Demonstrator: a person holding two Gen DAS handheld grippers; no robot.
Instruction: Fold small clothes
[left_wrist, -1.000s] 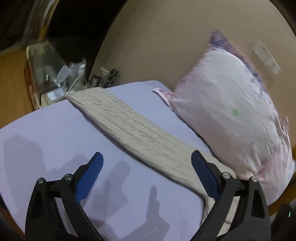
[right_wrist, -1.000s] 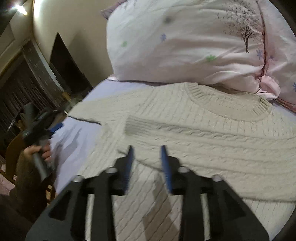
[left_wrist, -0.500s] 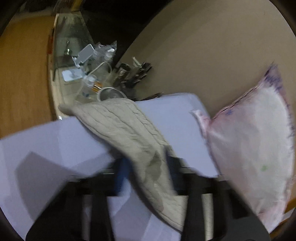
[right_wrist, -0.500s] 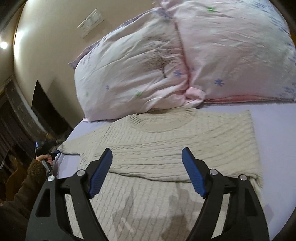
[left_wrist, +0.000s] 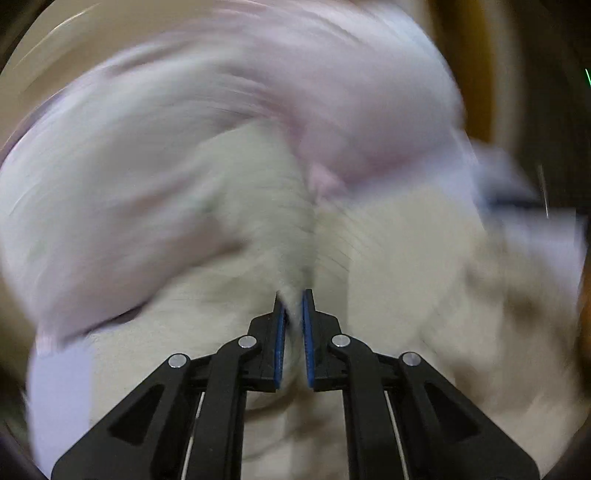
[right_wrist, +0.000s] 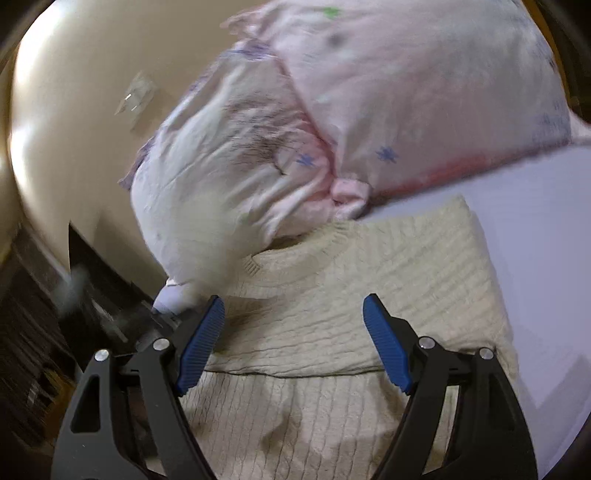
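A cream cable-knit sweater (right_wrist: 354, 295) lies on a lavender bedsheet (right_wrist: 535, 221), neck toward the pillows, one sleeve folded across its chest. My right gripper (right_wrist: 293, 310) is open and empty, hovering low over the sweater's middle. In the left wrist view, which is badly motion-blurred, my left gripper (left_wrist: 293, 295) is shut on a fold of the sweater's knit (left_wrist: 295, 236), which rises between the blue pads (left_wrist: 279, 343). The rest of the sweater spreads beneath it.
Two pale pink floral pillows (right_wrist: 332, 110) lean on the beige wall (right_wrist: 74, 92) just behind the sweater's neck; they also show in the left wrist view (left_wrist: 184, 147). Dark furniture (right_wrist: 44, 332) stands past the bed's left edge.
My left gripper closed on the spread-out sleeve and swung it over toward the sweater's body. My right gripper let go of the other folded sleeve, opened and drew back.
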